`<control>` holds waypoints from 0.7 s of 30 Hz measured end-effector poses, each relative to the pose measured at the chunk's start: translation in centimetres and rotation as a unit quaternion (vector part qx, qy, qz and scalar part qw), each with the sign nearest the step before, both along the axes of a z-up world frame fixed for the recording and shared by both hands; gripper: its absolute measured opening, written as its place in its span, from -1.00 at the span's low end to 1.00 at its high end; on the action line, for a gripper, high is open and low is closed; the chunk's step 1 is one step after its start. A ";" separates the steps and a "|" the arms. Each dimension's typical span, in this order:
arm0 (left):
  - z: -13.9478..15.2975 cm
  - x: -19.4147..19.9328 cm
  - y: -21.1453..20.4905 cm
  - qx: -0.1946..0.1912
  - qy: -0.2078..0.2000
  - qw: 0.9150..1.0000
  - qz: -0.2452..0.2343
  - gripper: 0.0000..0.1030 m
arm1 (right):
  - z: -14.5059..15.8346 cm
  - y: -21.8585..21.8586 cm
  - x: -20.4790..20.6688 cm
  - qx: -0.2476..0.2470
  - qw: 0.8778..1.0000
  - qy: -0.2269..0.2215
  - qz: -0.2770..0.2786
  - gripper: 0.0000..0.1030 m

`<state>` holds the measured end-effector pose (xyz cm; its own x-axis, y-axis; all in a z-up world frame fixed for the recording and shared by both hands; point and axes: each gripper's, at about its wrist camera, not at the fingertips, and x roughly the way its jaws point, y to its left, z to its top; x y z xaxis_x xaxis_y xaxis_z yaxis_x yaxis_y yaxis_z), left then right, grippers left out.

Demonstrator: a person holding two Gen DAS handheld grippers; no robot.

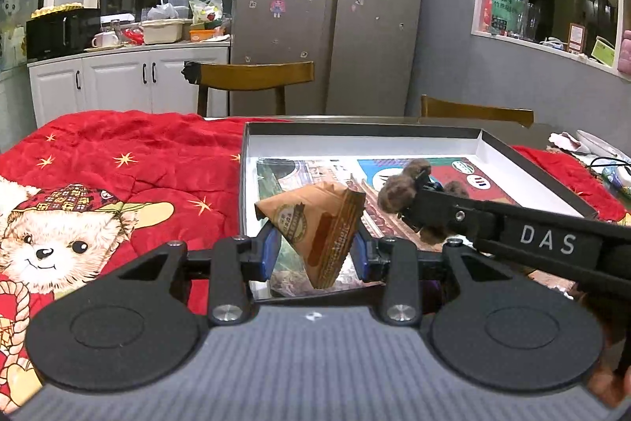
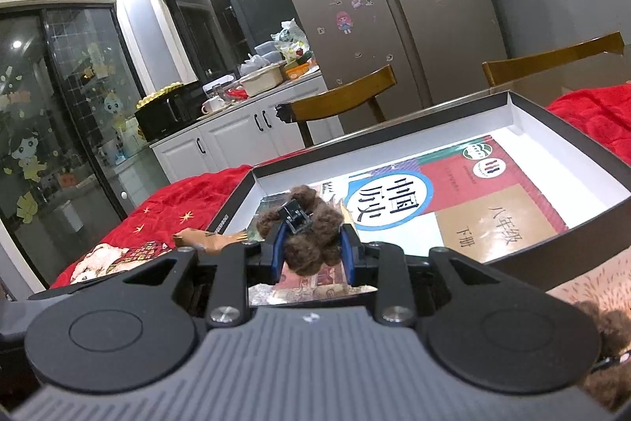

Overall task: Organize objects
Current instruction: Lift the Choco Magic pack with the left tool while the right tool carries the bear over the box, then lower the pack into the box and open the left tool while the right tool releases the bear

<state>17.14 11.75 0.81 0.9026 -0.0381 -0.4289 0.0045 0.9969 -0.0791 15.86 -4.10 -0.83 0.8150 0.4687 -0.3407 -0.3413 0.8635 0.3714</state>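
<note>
My left gripper is shut on a brown triangular paper packet and holds it over the near left corner of a black-walled box. My right gripper is shut on a fuzzy brown plush toy with a small black clip, held above the box. In the left wrist view the right gripper's arm reaches in from the right with the plush at its tip. A colourful textbook lies flat in the box. The packet's tip shows left of the right gripper.
The box sits on a red quilt with a bear print. Two wooden chairs stand behind the table, then a steel fridge and white cabinets. Another furry brown thing lies at the right wrist view's lower right.
</note>
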 end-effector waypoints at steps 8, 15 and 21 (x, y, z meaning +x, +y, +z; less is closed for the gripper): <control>0.0 0.0 0.1 -0.001 0.000 1.000 0.000 -0.17 | 0.1 -0.4 0.0 0.009 1.000 0.005 -0.005 -0.37; 0.1 0.0 0.1 -0.001 0.000 1.000 0.000 -0.16 | 0.1 -0.7 -0.2 0.014 1.000 0.004 -0.024 -0.37; 0.1 -0.1 0.3 0.003 0.000 1.000 0.002 -0.16 | 0.2 -0.8 -0.4 0.015 0.999 0.001 -0.030 -0.37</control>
<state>17.03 12.01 0.95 0.9031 -0.0318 -0.4283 0.0002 0.9973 -0.0735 15.50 -4.88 -0.58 0.8414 0.4289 -0.3288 -0.2885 0.8709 0.3978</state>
